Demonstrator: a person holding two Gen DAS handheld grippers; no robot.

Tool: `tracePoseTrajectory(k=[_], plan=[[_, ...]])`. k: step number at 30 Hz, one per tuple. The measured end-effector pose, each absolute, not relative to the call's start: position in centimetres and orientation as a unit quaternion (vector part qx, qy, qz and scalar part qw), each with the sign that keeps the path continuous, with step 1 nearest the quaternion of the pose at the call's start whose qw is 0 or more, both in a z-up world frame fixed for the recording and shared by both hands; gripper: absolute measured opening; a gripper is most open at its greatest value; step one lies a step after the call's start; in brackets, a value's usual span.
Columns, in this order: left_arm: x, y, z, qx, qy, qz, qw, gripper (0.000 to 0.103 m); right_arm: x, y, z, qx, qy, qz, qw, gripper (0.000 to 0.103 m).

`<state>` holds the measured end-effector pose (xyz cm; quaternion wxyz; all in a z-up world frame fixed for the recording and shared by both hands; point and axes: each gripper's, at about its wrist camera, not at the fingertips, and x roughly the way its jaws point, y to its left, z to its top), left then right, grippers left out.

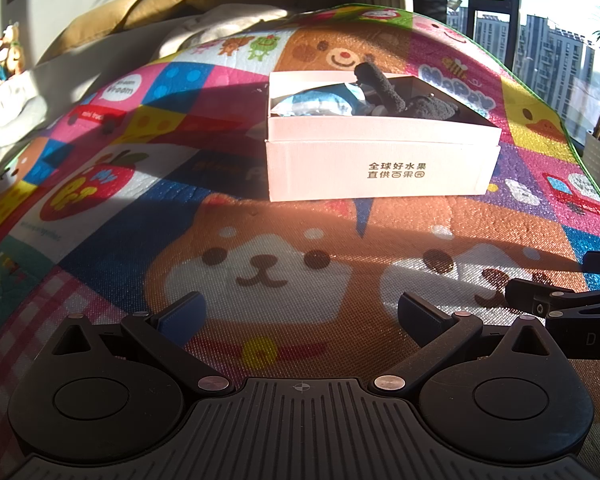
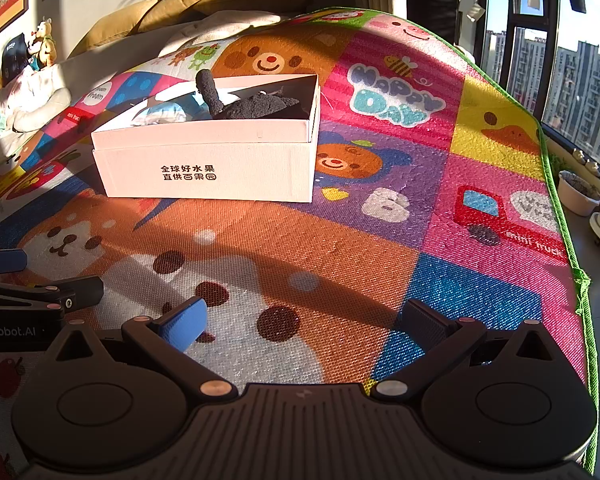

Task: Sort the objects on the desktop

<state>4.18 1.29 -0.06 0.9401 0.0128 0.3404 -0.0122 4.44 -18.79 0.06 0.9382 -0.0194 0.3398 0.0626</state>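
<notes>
left wrist: left gripper (image 1: 300, 312) wide open, empty; right gripper (image 2: 304, 320) same; box (image 1: 380, 168) on mat (image 1: 260, 216) holds maybe dark plush (image 1: 420, 106)

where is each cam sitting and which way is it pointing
Left wrist: rides the left claw, low over the play mat, facing the pink box straight ahead; its own open fingers show, and the right claw pokes in at right.
Right wrist: rides the right claw, facing the mat; box up left, left claw at left edge.
Shared: the box, dark plush toy inside, sofa, windows.
</notes>
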Motion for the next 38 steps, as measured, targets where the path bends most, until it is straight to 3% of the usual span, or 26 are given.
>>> tracePoseTrajectory(k=[38], plan=[[4.31,1.05,0.31,0.008,0.362,-0.014,0.932,0.103,4.43,-18.83,0.06,-0.019,0.340,0.063,0.938,0.103]])
